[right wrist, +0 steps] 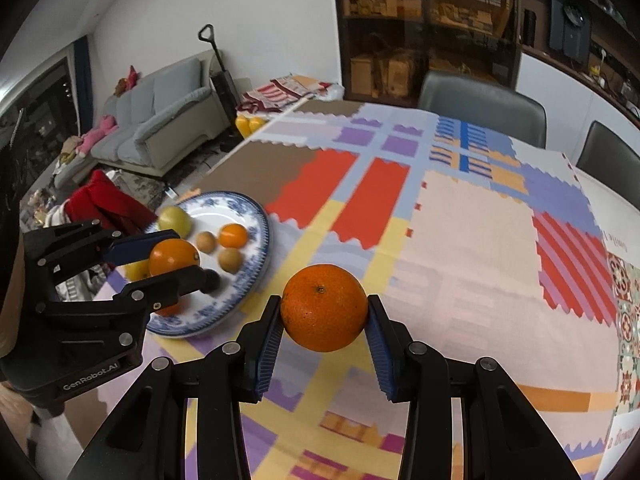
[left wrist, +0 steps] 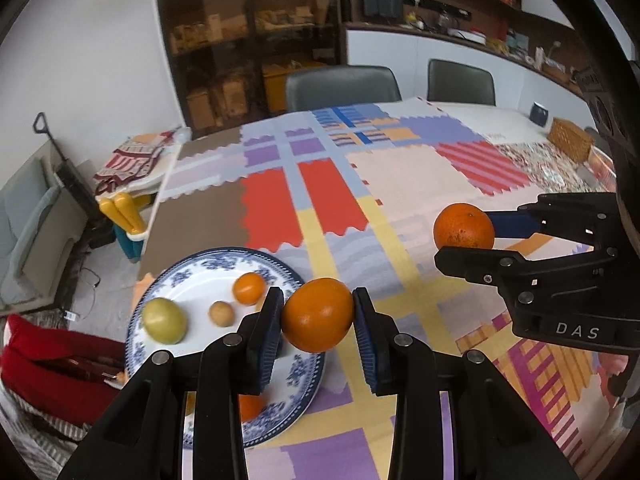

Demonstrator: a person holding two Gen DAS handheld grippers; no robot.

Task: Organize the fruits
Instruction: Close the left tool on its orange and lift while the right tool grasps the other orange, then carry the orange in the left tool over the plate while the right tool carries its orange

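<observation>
Fruit sorting looks partly done: several small fruits lie on the blue-patterned plate (left wrist: pixel 304 396), while the left tool (left wrist: pixel 318 316) clamps a smooth orange (left wrist: pixel 318 314) above its rim and the right tool (right wrist: pixel 324 310) grips a dimpled orange (right wrist: pixel 324 307) over the worktop (right wrist: pixel 472 232).

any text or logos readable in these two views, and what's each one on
"DAS" in white on the black body of the right gripper, left wrist view.
"GenRobot.AI" in white on the black body of the left gripper, right wrist view.
Print at the patterned tablecloth right edge: too blurred to read.
</observation>
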